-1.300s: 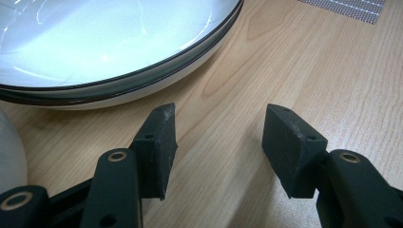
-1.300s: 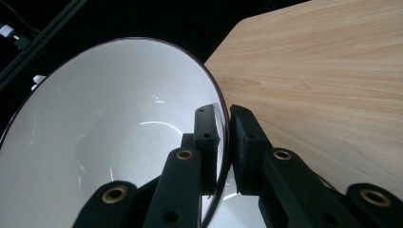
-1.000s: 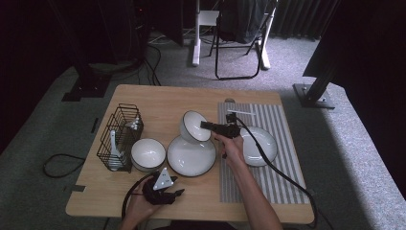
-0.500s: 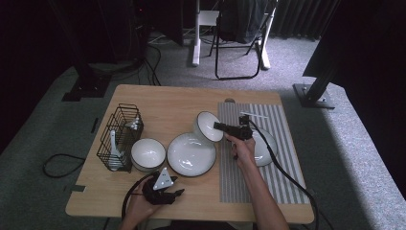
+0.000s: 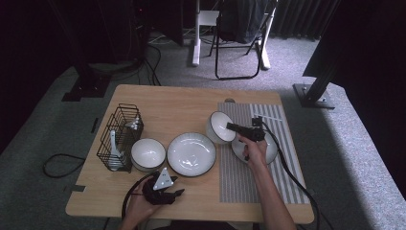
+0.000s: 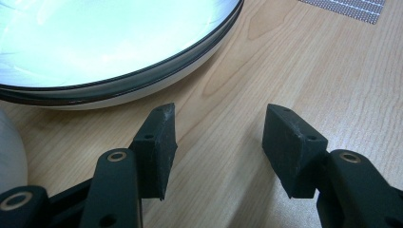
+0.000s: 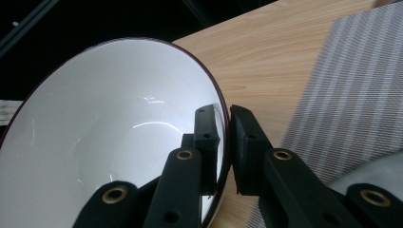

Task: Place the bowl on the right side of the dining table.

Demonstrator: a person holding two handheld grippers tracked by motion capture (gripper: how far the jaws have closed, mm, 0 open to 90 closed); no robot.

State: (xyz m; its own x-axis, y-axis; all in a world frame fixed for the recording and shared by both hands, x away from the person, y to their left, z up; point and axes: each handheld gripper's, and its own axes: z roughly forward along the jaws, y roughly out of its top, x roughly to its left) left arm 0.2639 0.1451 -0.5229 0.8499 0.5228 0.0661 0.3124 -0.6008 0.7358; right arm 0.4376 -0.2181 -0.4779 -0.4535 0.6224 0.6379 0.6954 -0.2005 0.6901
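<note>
The right tool [image 7: 223, 142] is pinching the rim of a small bowl [image 5: 219, 127], holding it tilted above the striped mat [image 5: 253, 184], near a plate [image 5: 268, 149] lying there. Setting it down is left. The left tool [image 6: 216, 142] is resting spread wide on the tabletop [image 5: 182, 103].

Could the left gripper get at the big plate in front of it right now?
Probably yes: the left gripper rests open on bare table, and the big plate lies just ahead with nothing between them.

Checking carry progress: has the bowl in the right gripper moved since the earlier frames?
Yes. The bowl has moved right, from over the plate to the striped mat's left edge.
</note>
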